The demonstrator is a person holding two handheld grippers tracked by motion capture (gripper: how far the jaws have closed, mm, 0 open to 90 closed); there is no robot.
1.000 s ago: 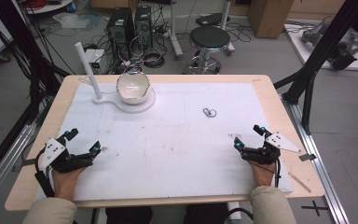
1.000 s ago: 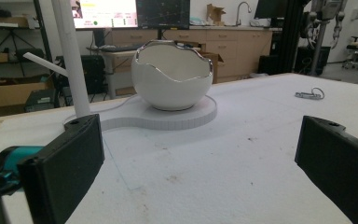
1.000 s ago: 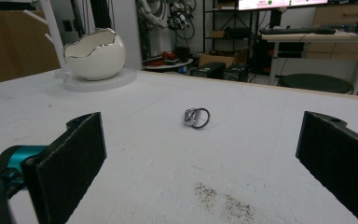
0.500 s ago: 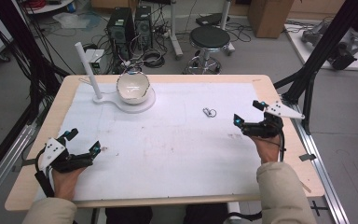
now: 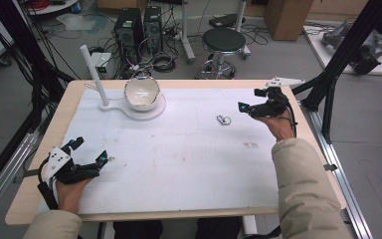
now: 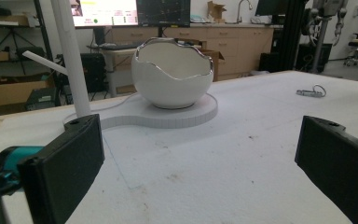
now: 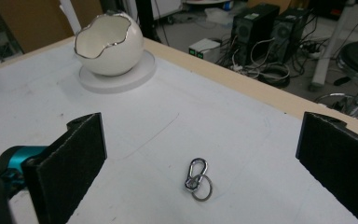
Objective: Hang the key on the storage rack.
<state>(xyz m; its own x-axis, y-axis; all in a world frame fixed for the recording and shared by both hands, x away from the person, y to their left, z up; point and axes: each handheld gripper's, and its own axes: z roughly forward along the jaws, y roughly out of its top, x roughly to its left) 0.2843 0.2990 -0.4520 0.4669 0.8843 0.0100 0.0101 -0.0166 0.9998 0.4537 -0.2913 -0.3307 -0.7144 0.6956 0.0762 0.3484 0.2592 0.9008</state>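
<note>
Left gripper held low at the near left corner of the bench, jaws spread wide apart, nothing between them, aimed across the white mat toward the bowl. Right gripper raised at the far right of the bench, jaws likewise wide apart and empty, pointed toward the small metal clip just to its left; in the right gripper view the clip lies flat on the mat between and beyond the 2 black jaws, touching neither, with a round ring linked to its near end. White egg-shaped bowl with a jagged silver-edged rim upright on a round white base at the far left of the mat; inside of the bowl pale and, from what the high view and right gripper view reveal, holding nothing visible. Thin white post standing upright at the narrow end of the same base, just left of the bowl. Clip well apart from the bowl, on bare mat toward the right.
</note>
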